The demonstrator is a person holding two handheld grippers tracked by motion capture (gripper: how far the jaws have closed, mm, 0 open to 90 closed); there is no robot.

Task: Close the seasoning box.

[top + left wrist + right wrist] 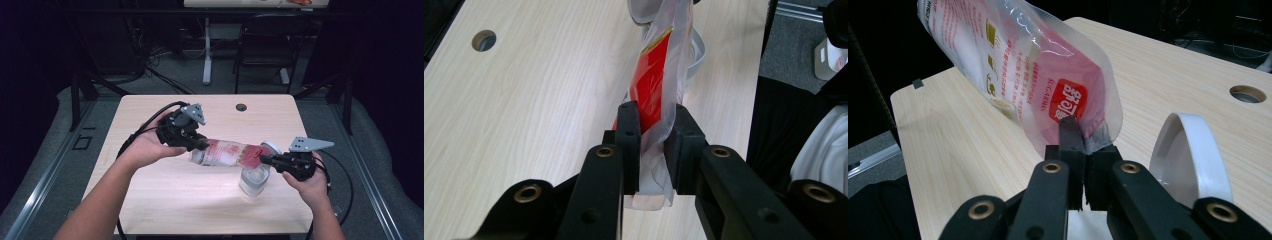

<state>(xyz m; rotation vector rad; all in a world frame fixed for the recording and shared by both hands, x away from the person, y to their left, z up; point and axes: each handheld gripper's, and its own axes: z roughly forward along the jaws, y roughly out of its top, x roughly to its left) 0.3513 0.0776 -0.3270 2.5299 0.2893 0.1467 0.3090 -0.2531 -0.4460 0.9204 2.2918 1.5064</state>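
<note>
- Left tongs (204, 145) and right tongs (264, 160) are each gripping one end of the bag (227, 152), holding it above the bench (150, 190).
- Risk: thin film is slipping or tearing under pull, dropping the bag onto the jar (254, 181).

Clear plastic bag (1018, 75), printed matter: one red rounded square with white characters, apparently Chinese, not legible; beneath it a line of small red Latin capitals, too blurred to read; columns of small red characters along the side, unreadable; several small yellow pictogram symbols. No other text legible on any item.
</note>
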